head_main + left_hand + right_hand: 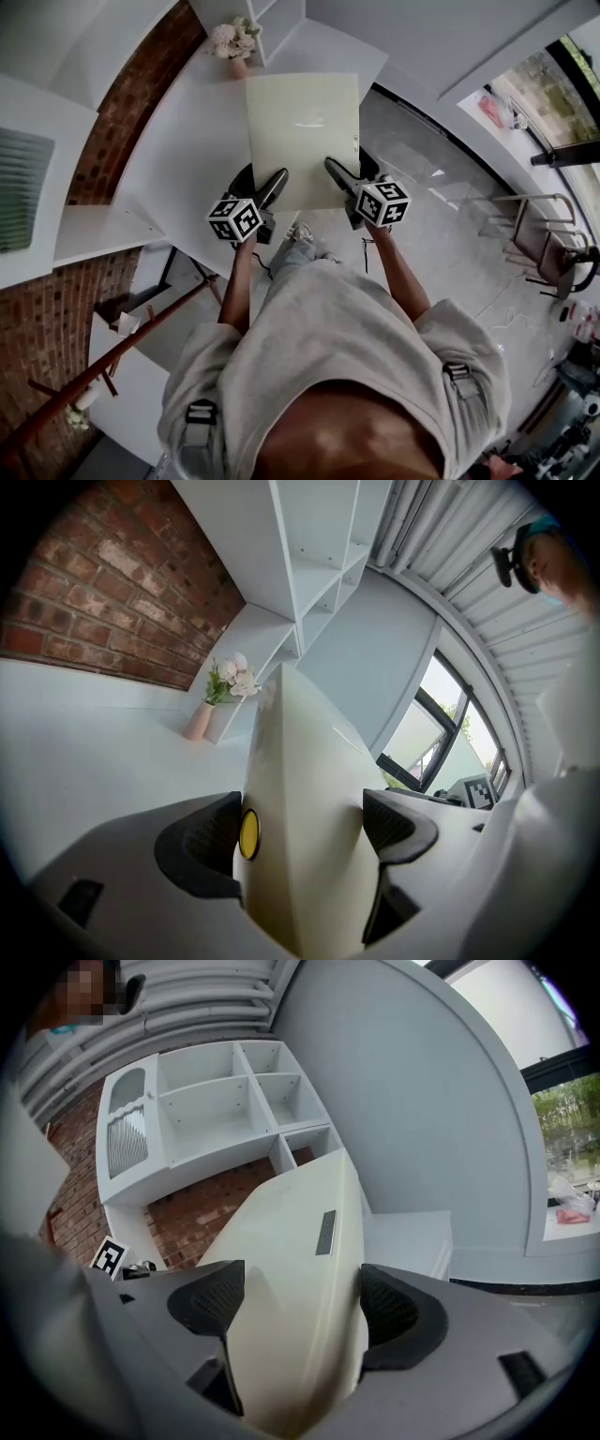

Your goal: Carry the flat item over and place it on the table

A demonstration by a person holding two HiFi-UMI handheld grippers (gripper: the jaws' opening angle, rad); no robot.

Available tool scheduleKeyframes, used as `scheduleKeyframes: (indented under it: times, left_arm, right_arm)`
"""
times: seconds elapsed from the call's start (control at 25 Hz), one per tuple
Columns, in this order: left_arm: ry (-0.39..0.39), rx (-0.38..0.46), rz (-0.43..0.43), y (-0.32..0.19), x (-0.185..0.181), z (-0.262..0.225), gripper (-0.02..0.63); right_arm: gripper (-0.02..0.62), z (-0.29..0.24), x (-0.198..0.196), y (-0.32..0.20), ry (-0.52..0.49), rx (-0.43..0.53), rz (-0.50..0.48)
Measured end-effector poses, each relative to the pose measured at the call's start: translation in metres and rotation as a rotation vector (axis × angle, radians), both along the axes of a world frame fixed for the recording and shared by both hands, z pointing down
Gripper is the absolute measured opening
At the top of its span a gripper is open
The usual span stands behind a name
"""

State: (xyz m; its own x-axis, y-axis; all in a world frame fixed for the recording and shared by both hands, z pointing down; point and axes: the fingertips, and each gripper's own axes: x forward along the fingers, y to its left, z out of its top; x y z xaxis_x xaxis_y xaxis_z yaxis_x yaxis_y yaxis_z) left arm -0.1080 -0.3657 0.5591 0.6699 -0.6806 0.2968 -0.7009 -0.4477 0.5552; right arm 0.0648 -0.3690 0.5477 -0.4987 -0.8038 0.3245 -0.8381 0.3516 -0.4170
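Observation:
A flat cream board (303,136) hangs level over the white table (187,150), with both grippers gripping its near edge. My left gripper (272,189) is shut on the board's near left corner; the left gripper view has the board (305,827) edge-on between the pads. My right gripper (339,175) is shut on the near right corner, and the board (291,1269) fills the gap between its pads. A small grey label (325,1232) sits on the board's edge.
A pink vase of pale flowers (234,44) stands at the table's far end beside white shelving (272,23). A brick wall (127,94) runs along the left. Grey floor (422,178) and a metal rack (548,234) lie to the right.

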Motion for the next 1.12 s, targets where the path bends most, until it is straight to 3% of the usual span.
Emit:
scheduleKeyframes:
  times: [0.28,0.56,1.12]
  left_arm:
    - [0.006,-0.022,0.029,-0.025,-0.003,0.016,0.411]
    - [-0.04,-0.084,0.032,-0.031,0.01,0.042,0.411]
    - [-0.074,-0.208,-0.038,-0.008,0.025,0.092,0.411]
  right_arm:
    - [0.396,0.014,-0.003,-0.02,0.005,-0.023,0.024]
    - [0.396,0.046,0.01,-0.026,-0.032,-0.086,0.026]
    - [0.396,0.103,0.026,-0.016,-0.062,-0.216,-0.038]
